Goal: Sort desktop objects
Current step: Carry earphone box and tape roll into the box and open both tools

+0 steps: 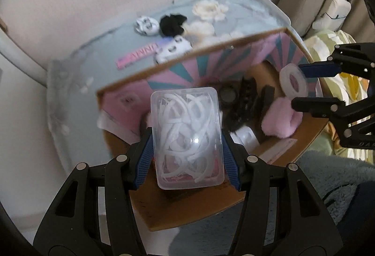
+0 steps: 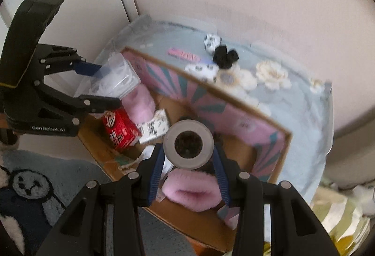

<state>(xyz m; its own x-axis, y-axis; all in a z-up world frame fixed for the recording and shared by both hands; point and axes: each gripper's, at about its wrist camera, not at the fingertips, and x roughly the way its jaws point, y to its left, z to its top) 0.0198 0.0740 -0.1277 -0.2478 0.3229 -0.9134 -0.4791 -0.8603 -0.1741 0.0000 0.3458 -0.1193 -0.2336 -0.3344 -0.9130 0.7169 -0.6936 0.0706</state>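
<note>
My left gripper (image 1: 186, 136) is shut on a clear plastic box of white floss picks (image 1: 187, 129) and holds it over the near left part of an open cardboard box (image 1: 211, 199) with pink and teal inner walls. At the right edge of the left wrist view, my right gripper (image 1: 298, 87) is shut on a white tape roll (image 1: 284, 73) above the box's right side. In the right wrist view the tape roll (image 2: 170, 141) sits between my right gripper's (image 2: 188, 150) blue pads. There my left gripper (image 2: 109, 84) carries the clear box (image 2: 112, 77) at the left.
Inside the cardboard box lie pink fluffy pieces (image 2: 192, 192), a red packet (image 2: 119, 129), a patterned card (image 2: 154, 126) and dark items (image 1: 246, 96). On the floral tablecloth (image 1: 93, 63) behind it are a black scrunchie (image 1: 172, 24), white patterned items (image 1: 173, 47) and a pink strip (image 1: 138, 56). A rug (image 2: 35, 188) covers the floor.
</note>
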